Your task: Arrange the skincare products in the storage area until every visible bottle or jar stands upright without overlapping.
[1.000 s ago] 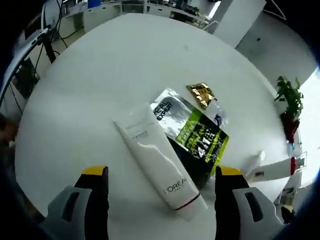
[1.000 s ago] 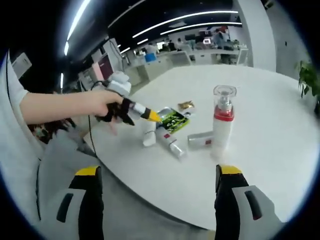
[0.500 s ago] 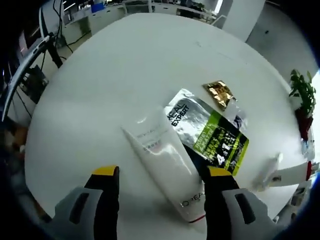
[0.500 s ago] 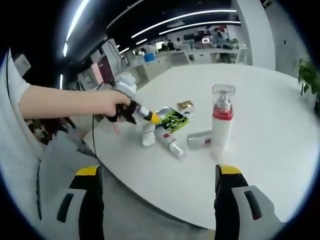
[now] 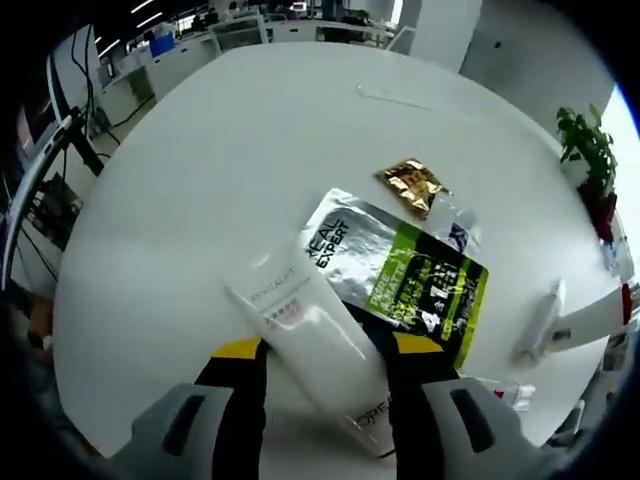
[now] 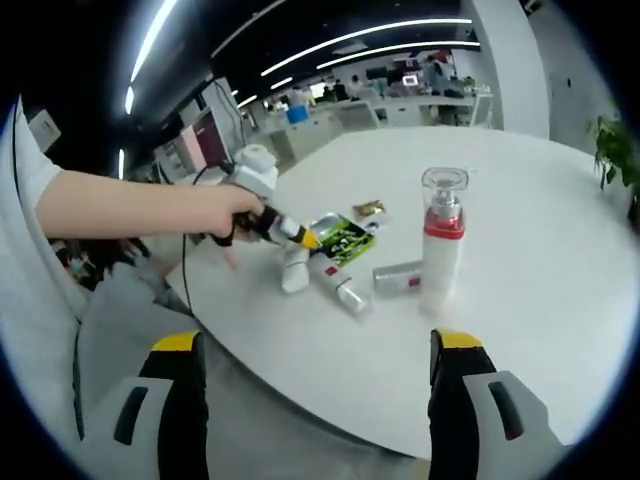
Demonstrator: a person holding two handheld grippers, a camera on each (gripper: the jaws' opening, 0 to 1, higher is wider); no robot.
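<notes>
Round white counter [image 5: 200, 170], seen from above in the left gripper view and from its near edge in the right gripper view. The skincare products lie grouped toward one side of it.

Silver, green and black sachet [image 5: 400, 275], lying flat; its lower edge is overlapped by the white tube [image 5: 310, 340], which lies on its side with the cap end toward the camera.

Pump bottle [image 6: 442, 245] with a clear cap and red collar, standing upright in the right gripper view. A second white tube with a red band [image 6: 397, 277] lies flat just beside its base; a further small white tube [image 6: 292, 270] lies at the far side of the group.

Small gold foil packet [image 5: 410, 183], flat on the counter, near the upper corner of the sachet.

Left tongs [image 5: 325, 360]: jaws partly closed, one yellow-tipped jaw on each side of the white tube; whether they are pressing it cannot be told. In the right gripper view a person's hand [image 6: 215, 210] holds them over the tubes.

Right tongs [image 6: 318, 345]: jaws wide apart, holding nothing, short of the counter's near edge.
</notes>
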